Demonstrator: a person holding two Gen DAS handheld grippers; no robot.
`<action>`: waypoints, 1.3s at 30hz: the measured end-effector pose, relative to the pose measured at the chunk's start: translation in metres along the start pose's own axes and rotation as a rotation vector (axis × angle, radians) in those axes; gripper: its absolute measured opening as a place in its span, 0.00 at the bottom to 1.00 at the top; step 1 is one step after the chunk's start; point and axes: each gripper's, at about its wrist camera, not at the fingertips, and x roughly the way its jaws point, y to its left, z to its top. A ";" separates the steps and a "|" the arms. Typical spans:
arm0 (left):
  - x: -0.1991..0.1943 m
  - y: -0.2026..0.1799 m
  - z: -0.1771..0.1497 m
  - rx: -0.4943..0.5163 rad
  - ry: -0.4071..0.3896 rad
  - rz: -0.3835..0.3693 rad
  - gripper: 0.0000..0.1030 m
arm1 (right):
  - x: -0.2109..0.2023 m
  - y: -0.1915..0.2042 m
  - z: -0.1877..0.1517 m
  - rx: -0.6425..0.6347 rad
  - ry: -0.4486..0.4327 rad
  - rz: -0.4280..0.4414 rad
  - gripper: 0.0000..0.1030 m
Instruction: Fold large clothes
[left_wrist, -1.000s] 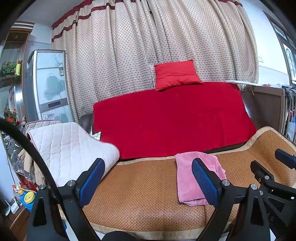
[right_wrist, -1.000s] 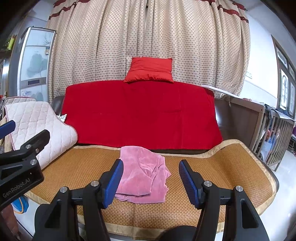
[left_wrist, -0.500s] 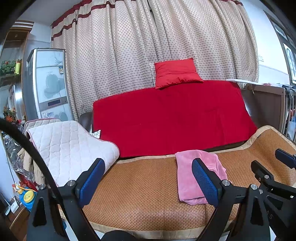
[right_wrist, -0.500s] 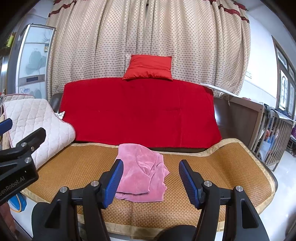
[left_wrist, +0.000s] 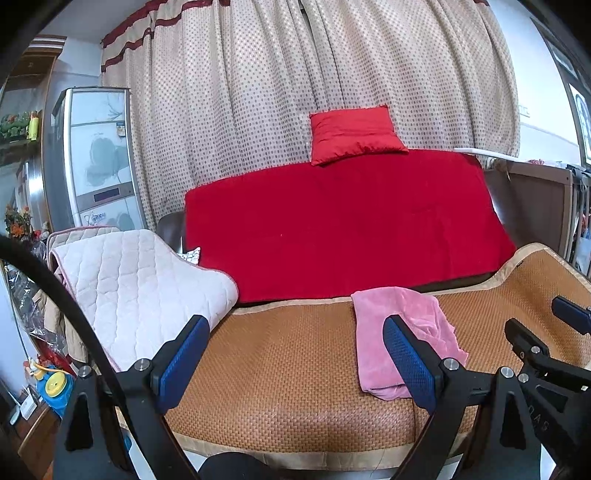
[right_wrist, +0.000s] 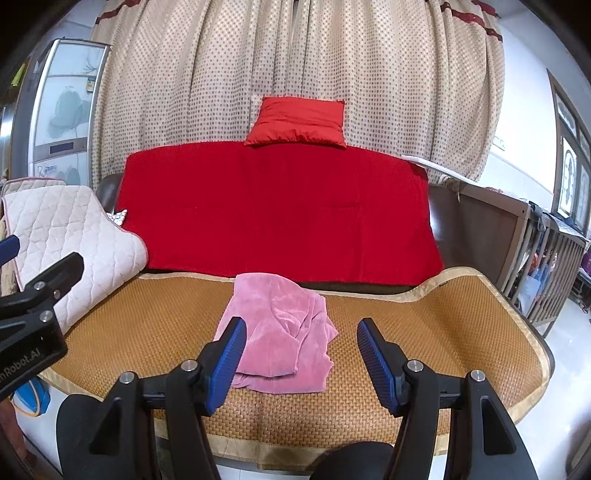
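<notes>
- My left tongs (left_wrist: 295, 350) stand wide, holding nothing, above the front of the sofa's woven mat (left_wrist: 288, 369).
- My right tongs (right_wrist: 299, 350) are wide too and empty, with the pink cloth (right_wrist: 280, 332) showing between their fingers.
- The cloth lies on the mat near the middle of the seat, its far edge close to the red cover (right_wrist: 277, 210) on the backrest. From the left view it sits to the right of my left tongs (left_wrist: 402, 336).
- It is a loose, partly doubled heap: one flap overlaps the rest, wrinkles run across it, and the right edge is ragged. That would fit a garment waiting to be spread as well as one roughly folded and set down; I cannot tell which.
- Its long axis runs front to back, from the backrest toward me, leaning slightly to the right at the near end. The far end looks squarer and the near end thicker.
- Whatever comes next, I judge a good grip should take an edge or corner rather than the bunched middle, both tongs well apart along the same edge, so the soft fabric hangs flat and does not drag on the rough weave.
</notes>
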 end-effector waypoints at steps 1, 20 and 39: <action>0.002 0.000 -0.002 0.001 0.004 0.000 0.92 | 0.001 0.000 -0.001 0.001 0.003 0.000 0.65; 0.053 -0.006 -0.027 0.003 0.121 -0.021 0.92 | 0.053 0.012 -0.021 -0.034 0.134 0.005 0.65; 0.093 -0.013 -0.031 -0.008 0.187 -0.005 0.92 | 0.098 0.018 -0.023 -0.064 0.183 0.018 0.65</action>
